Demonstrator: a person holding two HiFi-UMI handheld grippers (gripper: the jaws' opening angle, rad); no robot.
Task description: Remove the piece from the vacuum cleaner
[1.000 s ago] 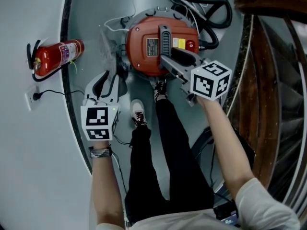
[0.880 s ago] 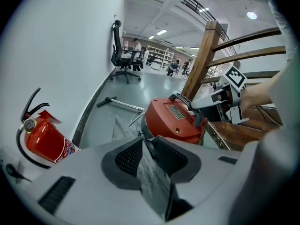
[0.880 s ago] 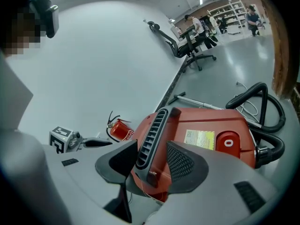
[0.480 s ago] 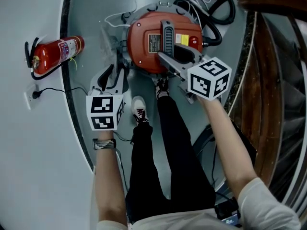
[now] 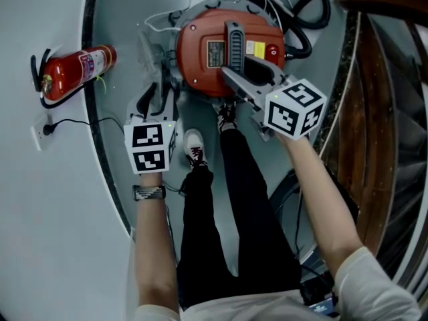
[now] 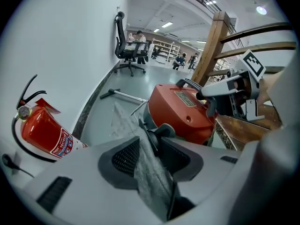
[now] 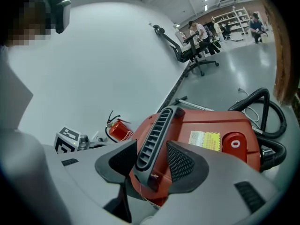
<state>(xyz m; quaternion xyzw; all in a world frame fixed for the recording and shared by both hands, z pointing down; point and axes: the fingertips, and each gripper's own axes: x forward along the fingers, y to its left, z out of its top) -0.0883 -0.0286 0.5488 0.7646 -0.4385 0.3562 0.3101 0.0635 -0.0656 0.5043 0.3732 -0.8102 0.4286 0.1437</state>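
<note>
A grey, fuzzy, translucent piece (image 6: pixel 146 175) is seen beside the red vacuum (image 5: pixel 200 52), on its left. It lies between the left gripper's (image 6: pixel 151 151) fingers, which have just been opening and stand apart. The vacuum's dark ribbed handle (image 7: pixel 157 130) is clamped by the right gripper's (image 7: pixel 152 162) fingers.

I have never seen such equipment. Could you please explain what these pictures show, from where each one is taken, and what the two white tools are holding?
There is no robot here. A person stands and holds a hand tool with two jaws in each hand. The head view comes from a camera on the person's head, looking down. The two gripper views come from a camera on each tool. On the floor stands a red vacuum cleaner with a black hose, and a fire extinguisher lies by the wall. The right gripper grips the vacuum cleaner's black handle. The left gripper has just been opening its jaws. They are open, and a crumpled clear plastic sheet lies between them, not pinched.
</note>
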